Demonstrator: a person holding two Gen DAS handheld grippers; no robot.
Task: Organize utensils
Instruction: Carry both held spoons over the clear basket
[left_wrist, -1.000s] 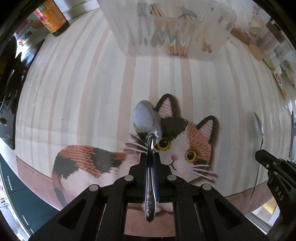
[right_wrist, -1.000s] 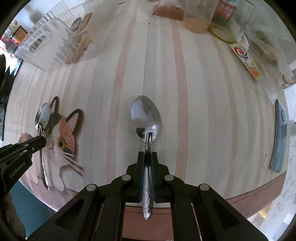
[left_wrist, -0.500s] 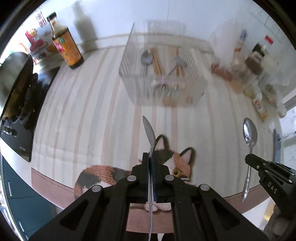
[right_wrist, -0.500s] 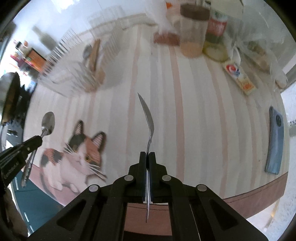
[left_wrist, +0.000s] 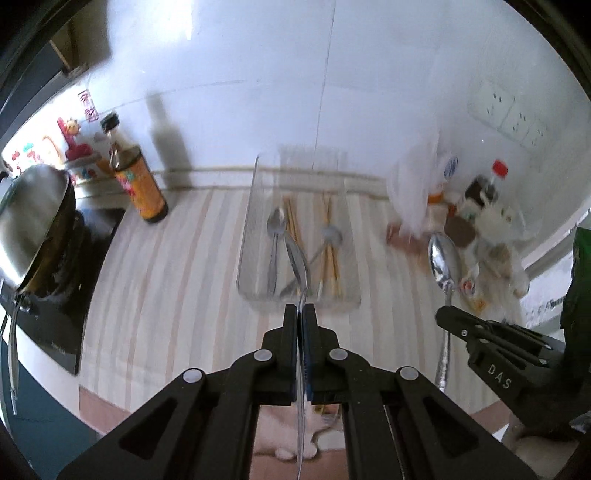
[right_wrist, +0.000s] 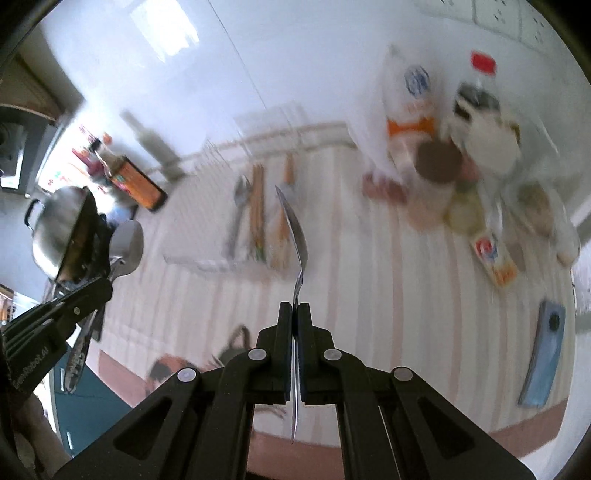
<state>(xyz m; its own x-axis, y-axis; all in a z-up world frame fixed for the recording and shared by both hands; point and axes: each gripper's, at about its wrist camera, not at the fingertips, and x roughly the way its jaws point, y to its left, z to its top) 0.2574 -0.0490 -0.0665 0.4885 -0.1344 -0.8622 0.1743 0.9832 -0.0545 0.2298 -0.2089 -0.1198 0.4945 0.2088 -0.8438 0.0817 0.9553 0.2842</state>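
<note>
your left hand-held gripper (left_wrist: 300, 314) is clamped on a spoon (left_wrist: 297, 264), held edge-on above the counter (left_wrist: 177, 280), bowl toward the clear utensil tray (left_wrist: 255, 236) holding spoons and chopsticks. your right hand-held gripper (right_wrist: 294, 314) pinches a second spoon (right_wrist: 295, 236) edge-on too, with the tray ahead-left. both views are blurred.

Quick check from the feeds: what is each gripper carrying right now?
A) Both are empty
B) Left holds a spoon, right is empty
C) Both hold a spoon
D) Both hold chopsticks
C: the left gripper is shut on a spoon and the right gripper is shut on its own spoon, both held up in front of the tray.
</note>
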